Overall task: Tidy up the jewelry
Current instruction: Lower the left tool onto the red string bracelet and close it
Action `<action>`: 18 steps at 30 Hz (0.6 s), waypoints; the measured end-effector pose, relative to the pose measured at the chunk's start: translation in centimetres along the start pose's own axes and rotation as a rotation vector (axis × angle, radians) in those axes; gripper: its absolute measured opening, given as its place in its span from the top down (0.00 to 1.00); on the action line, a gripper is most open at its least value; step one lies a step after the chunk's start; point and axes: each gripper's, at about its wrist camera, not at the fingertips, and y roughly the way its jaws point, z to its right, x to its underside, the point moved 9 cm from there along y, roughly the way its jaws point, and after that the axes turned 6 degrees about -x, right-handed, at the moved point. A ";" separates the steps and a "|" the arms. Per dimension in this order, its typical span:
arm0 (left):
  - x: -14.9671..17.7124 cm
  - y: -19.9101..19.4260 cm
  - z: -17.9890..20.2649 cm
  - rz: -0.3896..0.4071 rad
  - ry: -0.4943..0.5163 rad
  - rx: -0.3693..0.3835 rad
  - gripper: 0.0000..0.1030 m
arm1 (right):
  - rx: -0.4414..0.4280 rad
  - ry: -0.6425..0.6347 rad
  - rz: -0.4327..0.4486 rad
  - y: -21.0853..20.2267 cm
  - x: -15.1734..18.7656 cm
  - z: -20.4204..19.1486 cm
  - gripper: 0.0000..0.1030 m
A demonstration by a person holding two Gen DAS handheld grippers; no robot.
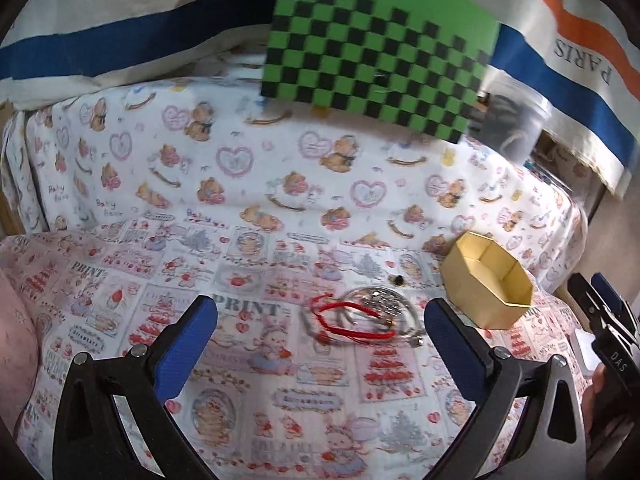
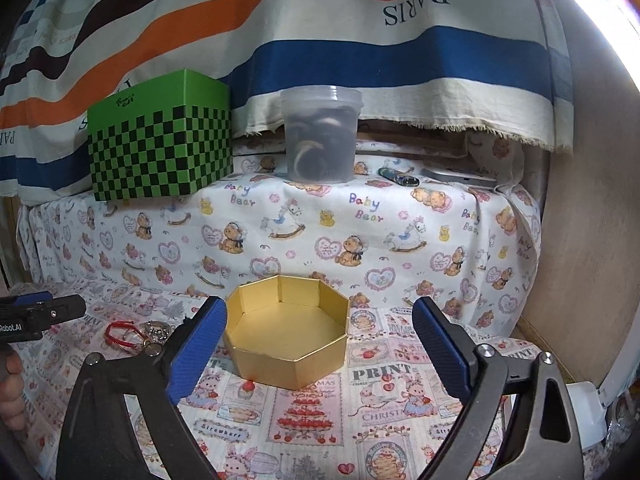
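The jewelry (image 1: 360, 318) lies in a small heap on the printed cloth (image 1: 280, 392) covering the bench: a red cord bracelet (image 1: 352, 322) tangled with silver chain and beaded pieces, somewhat blurred in the left wrist view. A small dark item (image 1: 397, 279) sits apart on the cloth just behind the heap; its nature cannot be determined. To the right of the heap, near but not touching it, stands a gold octagonal box (image 2: 286, 330), open at the top, with nothing visible inside. The left tool (image 1: 320, 334) is released, its blue pads (image 1: 188, 344) spread wide, with the heap lying ahead of them, toward the right pad, and not contacted. The right tool (image 2: 318, 344) is likewise released, jaws wide, the gold box ahead between the pads and not pressed by either one. A hand (image 2: 10, 396) shows at the left edge of the right wrist view, gripping the left tool's handle. Behind, on a raised ledge draped in teddy-bear fabric (image 2: 320, 236), stand a green and black checkered box (image 2: 160, 148) and a translucent lidded tub (image 2: 320, 136) with dark contents. A striped cloth (image 2: 340, 40) printed "PARIS" hangs at the rear.
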 end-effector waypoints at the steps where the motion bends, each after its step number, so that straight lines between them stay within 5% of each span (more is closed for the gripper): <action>1: -0.1 0.1 -0.2 -0.001 -0.002 0.000 0.06 | -0.002 0.014 -0.016 0.2 0.2 0.2 0.16; 9: 0.2 1.1 0.5 -0.034 0.043 0.011 0.40 | -0.009 0.108 -0.090 1.5 1.2 1.8 0.18; 18: 2.0 4.9 1.2 -0.195 0.072 -0.053 0.54 | -0.008 0.070 -0.075 1.2 1.0 1.0 0.18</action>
